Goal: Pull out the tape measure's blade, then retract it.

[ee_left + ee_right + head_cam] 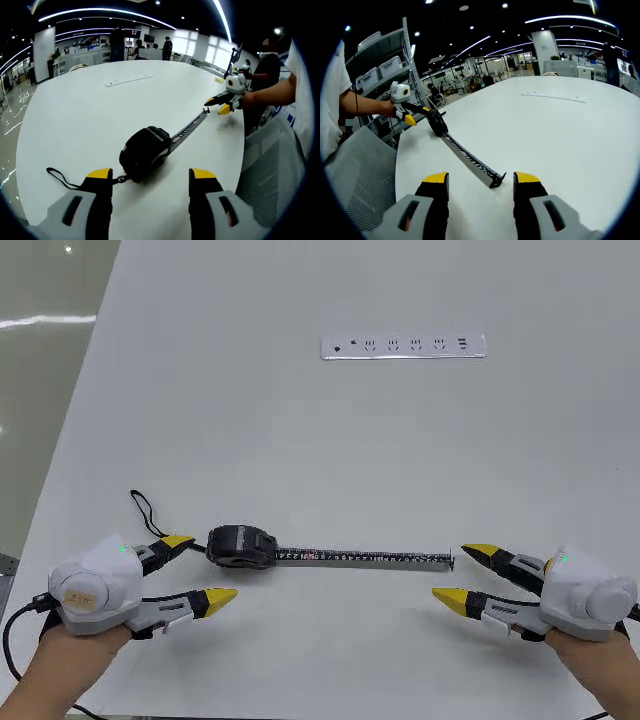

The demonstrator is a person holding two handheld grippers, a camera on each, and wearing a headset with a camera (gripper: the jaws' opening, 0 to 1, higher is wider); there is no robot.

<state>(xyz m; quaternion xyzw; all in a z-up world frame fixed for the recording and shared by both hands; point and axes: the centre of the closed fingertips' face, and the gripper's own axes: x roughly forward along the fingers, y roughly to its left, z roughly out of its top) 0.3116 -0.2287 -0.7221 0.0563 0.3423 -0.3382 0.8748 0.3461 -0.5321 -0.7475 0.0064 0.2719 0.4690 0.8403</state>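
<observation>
tape measure case (241,546) on table (300,440), just right of left gripper (211,566). blade (365,558) lies out rightward from case, its end beside right gripper (451,571). strap (145,512) left of case. power strip (403,346) behind, well apart.

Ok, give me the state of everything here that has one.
tape measure: lying on the table, ungripped.
blade: pulled out, flat on the table.
left gripper: open, empty, beside the tape measure.
right gripper: open, empty, at the blade's free end.
power strip: nothing plugged in.
</observation>
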